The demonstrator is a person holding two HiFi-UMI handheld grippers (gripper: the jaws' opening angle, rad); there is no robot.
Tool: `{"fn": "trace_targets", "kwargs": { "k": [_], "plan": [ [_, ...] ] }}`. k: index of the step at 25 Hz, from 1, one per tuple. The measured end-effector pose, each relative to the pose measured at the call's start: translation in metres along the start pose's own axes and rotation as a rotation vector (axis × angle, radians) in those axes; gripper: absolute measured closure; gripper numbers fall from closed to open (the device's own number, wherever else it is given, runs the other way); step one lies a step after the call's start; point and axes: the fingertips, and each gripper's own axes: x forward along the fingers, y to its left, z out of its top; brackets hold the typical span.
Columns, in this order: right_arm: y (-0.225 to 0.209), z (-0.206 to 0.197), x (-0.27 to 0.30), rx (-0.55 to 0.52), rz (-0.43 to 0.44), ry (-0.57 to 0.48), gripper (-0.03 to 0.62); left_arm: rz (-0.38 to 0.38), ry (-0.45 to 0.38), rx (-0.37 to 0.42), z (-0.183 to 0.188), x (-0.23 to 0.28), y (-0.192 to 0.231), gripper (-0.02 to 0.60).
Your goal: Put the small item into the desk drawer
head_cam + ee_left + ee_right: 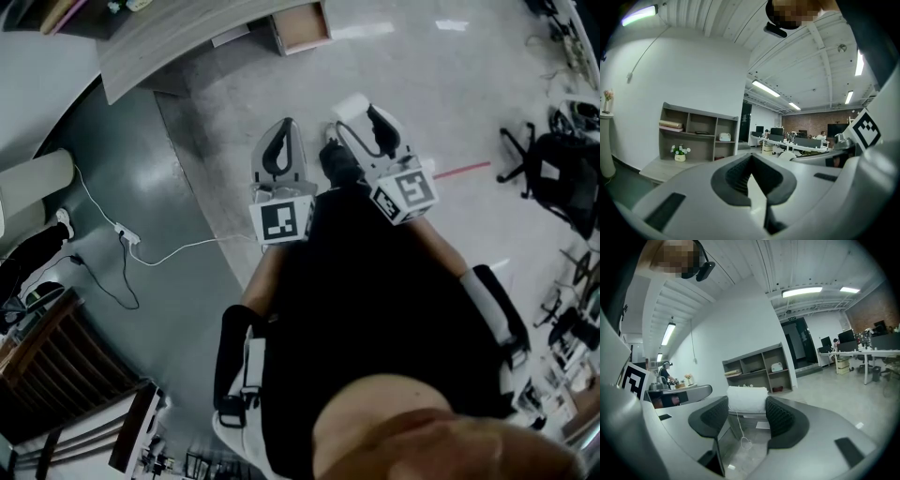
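In the head view my right gripper (361, 117) is shut on a small white item (352, 105), held over the floor at waist height. The right gripper view shows the white item (747, 399) clamped between the dark pads (779, 416) at their tips. My left gripper (278, 150) hangs beside it, jaws shut with nothing between them; in the left gripper view its pads (736, 176) meet in a narrow V. The desk (178, 37) lies ahead at the top of the head view, and its drawer (302, 26) is pulled open, showing a wood-coloured inside.
A white cable with a power strip (127, 236) trails over the dark floor on the left. An office chair (548, 164) stands at the right, and a red line (461, 170) marks the floor. A grey shelf unit (696, 136) (759, 369) stands against the white wall.
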Motion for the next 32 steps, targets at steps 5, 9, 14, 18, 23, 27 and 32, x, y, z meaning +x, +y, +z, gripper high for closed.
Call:
{"fn": "trace_targets", "kwargs": {
  "k": [5, 9, 14, 18, 23, 27, 32],
  "plan": [
    [-0.033, 0.01, 0.028, -0.009, 0.019, 0.022, 0.343, 0.021, 0.019, -0.003, 0.005, 0.044, 0.003, 0.586],
    [-0.06, 0.018, 0.049, -0.003, 0.034, 0.039, 0.344, 0.038, 0.03, -0.004, 0.012, 0.079, 0.004, 0.586],
    [-0.09, 0.022, 0.068, 0.008, 0.05, 0.055, 0.344, 0.06, 0.04, -0.006, 0.017, 0.112, 0.001, 0.586],
    [-0.106, 0.02, 0.08, 0.019, 0.053, 0.074, 0.344, 0.07, 0.046, -0.007, 0.021, 0.129, 0.001, 0.586],
    [-0.119, 0.018, 0.094, 0.027, 0.046, 0.078, 0.343, 0.075, 0.061, -0.001, 0.021, 0.144, 0.007, 0.586],
    [-0.127, 0.017, 0.108, 0.029, 0.025, 0.091, 0.344, 0.068, 0.068, -0.008, 0.021, 0.16, 0.018, 0.586],
    [-0.137, 0.022, 0.13, 0.027, -0.009, 0.086, 0.344, 0.031, 0.07, -0.001, 0.021, 0.188, 0.036, 0.586]
  ]
}}
